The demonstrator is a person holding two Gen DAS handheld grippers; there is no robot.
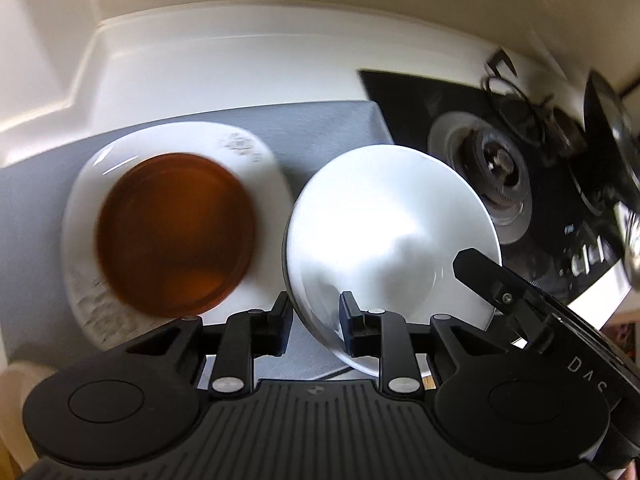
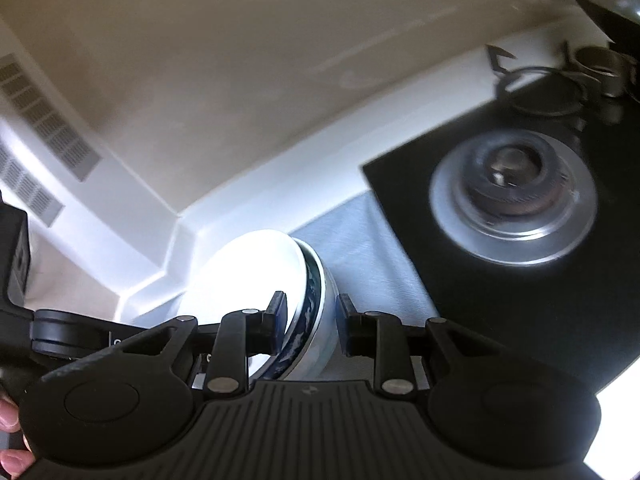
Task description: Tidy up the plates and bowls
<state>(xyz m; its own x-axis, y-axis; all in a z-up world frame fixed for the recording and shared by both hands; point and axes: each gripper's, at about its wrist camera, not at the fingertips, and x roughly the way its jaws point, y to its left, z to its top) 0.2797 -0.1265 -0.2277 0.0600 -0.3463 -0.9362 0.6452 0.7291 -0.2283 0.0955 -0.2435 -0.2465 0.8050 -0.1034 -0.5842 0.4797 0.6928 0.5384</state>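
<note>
White bowl tilted above grey surface, rim clamped between left claw fingers. Right claw narrow, gripping opposite rim; dark blue band visible there in right view. Beside bowl: amber glass plate resting on patterned white plate. Black gas hob just right, burner exposed.

Amber dish on plate, left of bowl.

Grey counter with patterned white plate, black gas hob alongside.
</note>
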